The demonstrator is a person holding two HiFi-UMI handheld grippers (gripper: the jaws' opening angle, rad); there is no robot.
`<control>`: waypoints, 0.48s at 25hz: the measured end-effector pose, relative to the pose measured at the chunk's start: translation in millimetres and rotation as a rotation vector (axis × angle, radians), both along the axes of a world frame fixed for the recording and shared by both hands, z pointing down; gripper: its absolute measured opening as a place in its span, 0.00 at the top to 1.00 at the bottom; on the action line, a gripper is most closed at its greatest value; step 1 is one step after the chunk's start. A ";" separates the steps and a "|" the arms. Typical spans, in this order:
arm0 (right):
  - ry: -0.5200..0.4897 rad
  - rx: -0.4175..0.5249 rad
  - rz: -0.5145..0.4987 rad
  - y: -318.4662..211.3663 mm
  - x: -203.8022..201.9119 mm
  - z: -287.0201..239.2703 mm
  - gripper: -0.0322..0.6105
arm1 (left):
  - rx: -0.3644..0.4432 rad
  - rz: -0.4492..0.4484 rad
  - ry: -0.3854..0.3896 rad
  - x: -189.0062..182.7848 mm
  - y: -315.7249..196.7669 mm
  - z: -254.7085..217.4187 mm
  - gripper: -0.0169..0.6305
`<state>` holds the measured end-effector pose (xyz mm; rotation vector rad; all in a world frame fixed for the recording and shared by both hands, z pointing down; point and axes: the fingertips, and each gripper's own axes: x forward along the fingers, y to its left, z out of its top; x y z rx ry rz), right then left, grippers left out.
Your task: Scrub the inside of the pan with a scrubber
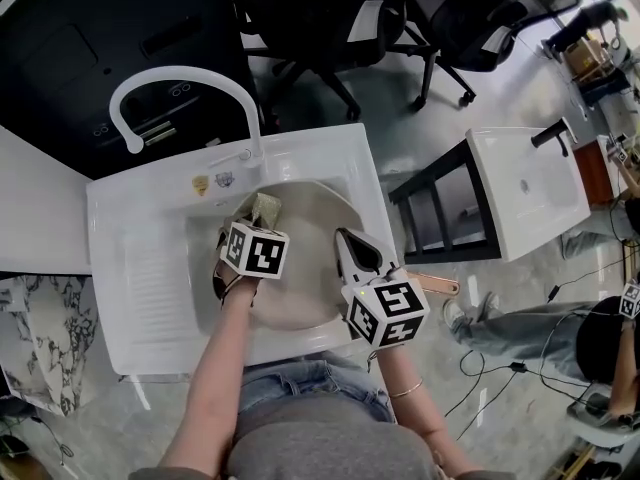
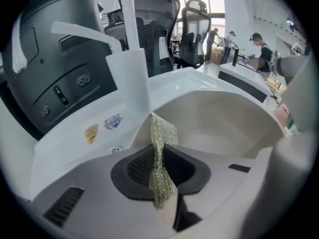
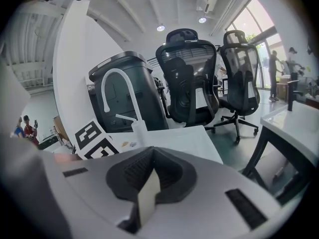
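Pinching the gold scrubber by one end, left gripper clamped on it, above the far-left wall of the cream pan lying in the sink; looks liable to fold or slip free once rubbed hard. Further right, seems to leave that pan unsteadied: right gripper closed narrow on only a thin, unidentifiable pale sliver, wooden handle jutting past the sink's edge. Could skate or tip under pressure.
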<state>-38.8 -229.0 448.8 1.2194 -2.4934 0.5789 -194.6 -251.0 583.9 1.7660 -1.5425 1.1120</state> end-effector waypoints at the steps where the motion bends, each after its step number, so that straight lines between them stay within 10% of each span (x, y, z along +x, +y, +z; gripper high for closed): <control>1: 0.000 0.002 -0.006 0.2 -2.0 -1.0 0.93 | 0.006 -0.009 -0.007 -3.8 1.1 -2.3 0.87; 12: 0.005 0.028 -0.038 11.6 -8.7 -9.8 0.93 | 0.056 -0.114 -0.022 -37.5 22.8 -22.0 0.87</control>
